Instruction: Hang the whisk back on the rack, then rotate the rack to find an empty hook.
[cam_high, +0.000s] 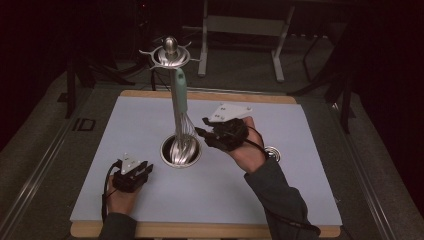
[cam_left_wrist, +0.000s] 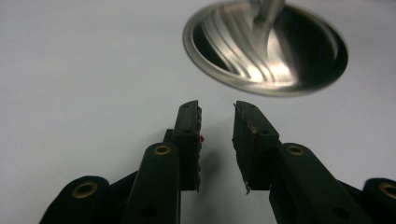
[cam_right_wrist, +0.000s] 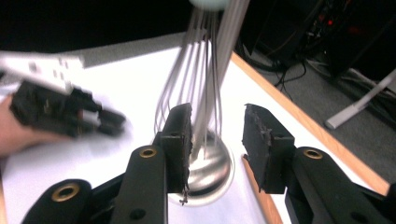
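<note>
The pale surface has a wooden edge, and the room behind is dark. A whisk hangs on a metal stand, its wires near the round base. The fingers of the right gripper are wide apart just beside the wires, the left gripper fingers open and empty.

- Whisks: one, pale green handle, wire loops down, hanging from the stand beside the pole.
- Utensil stands: one, metal, with a round dished base near the desk's middle, a ball knob on top and a ring of hooks under it.
- Hand-held grippers: two; left gripper toward the desk's near left corner, right gripper just right of the stand.
- Grey three-cornered plates: two, one on top of each gripper.
- Desks: one, pale top with wooden edges at front and back.
- Small round metal fittings: one, set in the desk right of the right hand.
</note>
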